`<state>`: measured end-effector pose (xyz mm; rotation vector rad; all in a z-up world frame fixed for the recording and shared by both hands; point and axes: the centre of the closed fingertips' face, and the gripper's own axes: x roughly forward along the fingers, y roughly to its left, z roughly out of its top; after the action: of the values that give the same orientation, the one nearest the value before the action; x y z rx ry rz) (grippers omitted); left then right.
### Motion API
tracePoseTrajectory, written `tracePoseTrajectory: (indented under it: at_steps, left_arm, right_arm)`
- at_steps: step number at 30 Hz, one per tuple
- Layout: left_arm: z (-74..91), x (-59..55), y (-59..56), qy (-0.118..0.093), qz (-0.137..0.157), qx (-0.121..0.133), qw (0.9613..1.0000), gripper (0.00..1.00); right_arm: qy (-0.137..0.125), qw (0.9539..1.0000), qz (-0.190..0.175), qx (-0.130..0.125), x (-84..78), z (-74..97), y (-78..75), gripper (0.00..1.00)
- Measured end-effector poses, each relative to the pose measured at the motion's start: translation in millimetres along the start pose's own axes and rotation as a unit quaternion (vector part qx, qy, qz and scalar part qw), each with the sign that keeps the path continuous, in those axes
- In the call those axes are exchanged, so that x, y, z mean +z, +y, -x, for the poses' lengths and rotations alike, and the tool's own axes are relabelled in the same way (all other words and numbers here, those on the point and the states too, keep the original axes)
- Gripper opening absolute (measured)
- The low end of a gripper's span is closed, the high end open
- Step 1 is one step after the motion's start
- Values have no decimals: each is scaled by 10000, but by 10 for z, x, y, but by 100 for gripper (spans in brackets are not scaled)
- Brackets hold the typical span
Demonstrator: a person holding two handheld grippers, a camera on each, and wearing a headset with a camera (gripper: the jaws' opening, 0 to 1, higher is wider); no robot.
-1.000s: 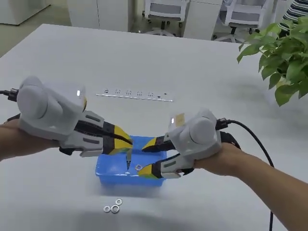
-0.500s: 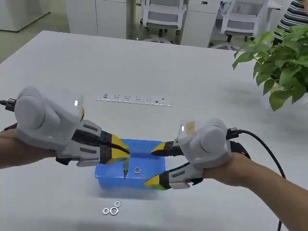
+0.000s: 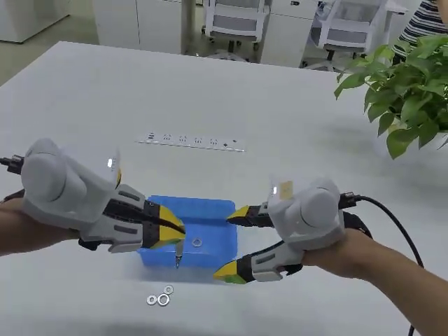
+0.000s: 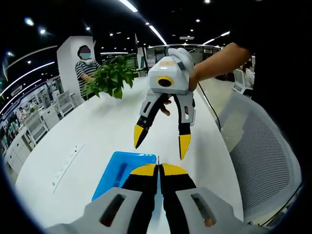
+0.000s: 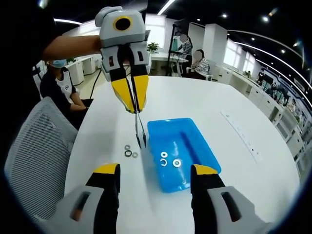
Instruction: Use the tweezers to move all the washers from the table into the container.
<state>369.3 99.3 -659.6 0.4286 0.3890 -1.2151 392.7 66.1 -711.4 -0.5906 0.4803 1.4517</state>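
**Inspector A:** Right gripper view. Where do the thin silver ring-shaped metal washers (image 5: 129,152) lie, and what could go wrong?

**Inspector B:** We find three clustered on the white table (image 5: 204,107), just beside one long wall of the shallow blue plastic container (image 5: 190,139). Two more lie flat inside it. We judge the cluster the main hazard. The rings sit touching or nearly so, and a nip at one may knock a neighbour away or flick it across the smooth top.

**Inspector A:** And the tool?

**Inspector B:** The slim metal tweezers (image 5: 136,124) hang point-down, with their tips low between the cluster and the container wall. The tips look slightly apart with nothing between them, though they are too fine for certainty. The left gripper (image 5: 130,105) has its jaws pressed onto the handle. The right gripper (image 5: 155,173) stands wide apart, holding nothing.

**Inspector A:** Appearance of the washers?

**Inspector B:** Small, bright and holed. In the head view one looks larger than its two neighbours.
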Motion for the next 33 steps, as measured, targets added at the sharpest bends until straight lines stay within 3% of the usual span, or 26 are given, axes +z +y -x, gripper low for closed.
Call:
tracePoseTrajectory:
  at_steps: [15, 33]
  left_arm:
    - [-58, -193, -83, 100, 76, -79, 9999, 6]
    - [-115, -377, -110, 195, 115, -148, 9996, 6]
  right_arm:
    - [-23, 9998, -195, -89, -131, 33, 59, 74]
    - [59, 9995, -314, 16, -233, -17, 149, 75]
